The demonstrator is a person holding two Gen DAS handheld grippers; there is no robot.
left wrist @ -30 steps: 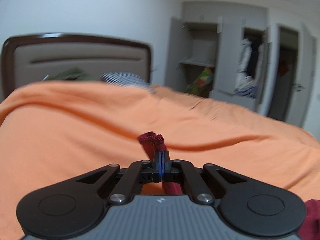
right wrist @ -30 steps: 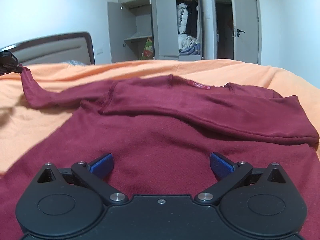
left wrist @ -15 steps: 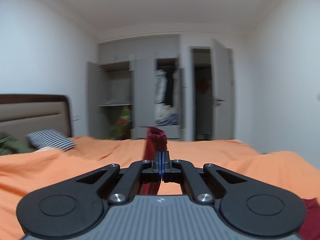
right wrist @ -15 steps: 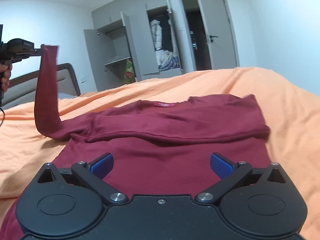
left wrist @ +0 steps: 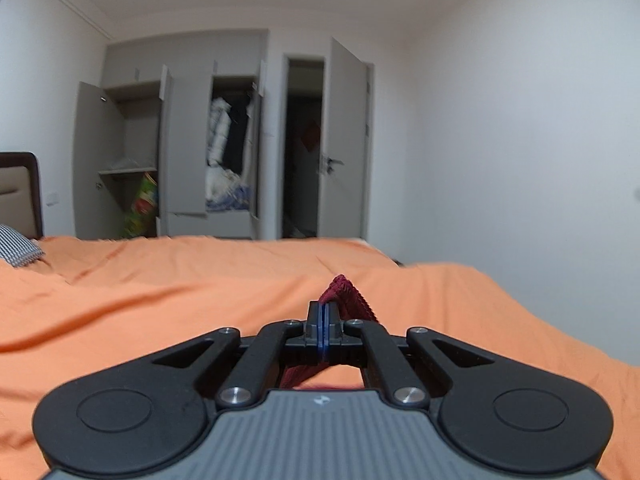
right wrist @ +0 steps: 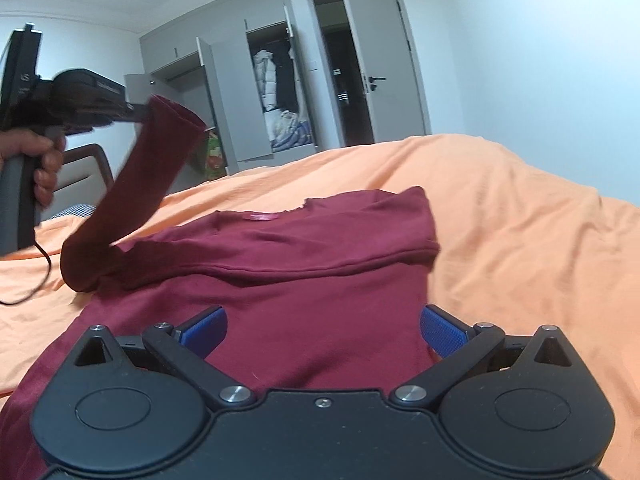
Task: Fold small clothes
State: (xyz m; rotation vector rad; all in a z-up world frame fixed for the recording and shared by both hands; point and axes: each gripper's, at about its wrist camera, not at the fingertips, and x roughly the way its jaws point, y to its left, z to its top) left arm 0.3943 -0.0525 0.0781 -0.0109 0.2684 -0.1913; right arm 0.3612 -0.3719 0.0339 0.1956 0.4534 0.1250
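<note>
Sleeve [right wrist: 132, 168] pinched in left gripper [left wrist: 322, 312] jaws above shirt [right wrist: 288, 280].

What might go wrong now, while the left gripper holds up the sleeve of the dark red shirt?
1. The left gripper pinches only the cuff edge of the sleeve; the fabric may slip out before it is laid across.
2. The right gripper is open above the dark red shirt and does not pin it, so a pull on the sleeve could drag the body and disturb the fold already made at the other side.
</note>
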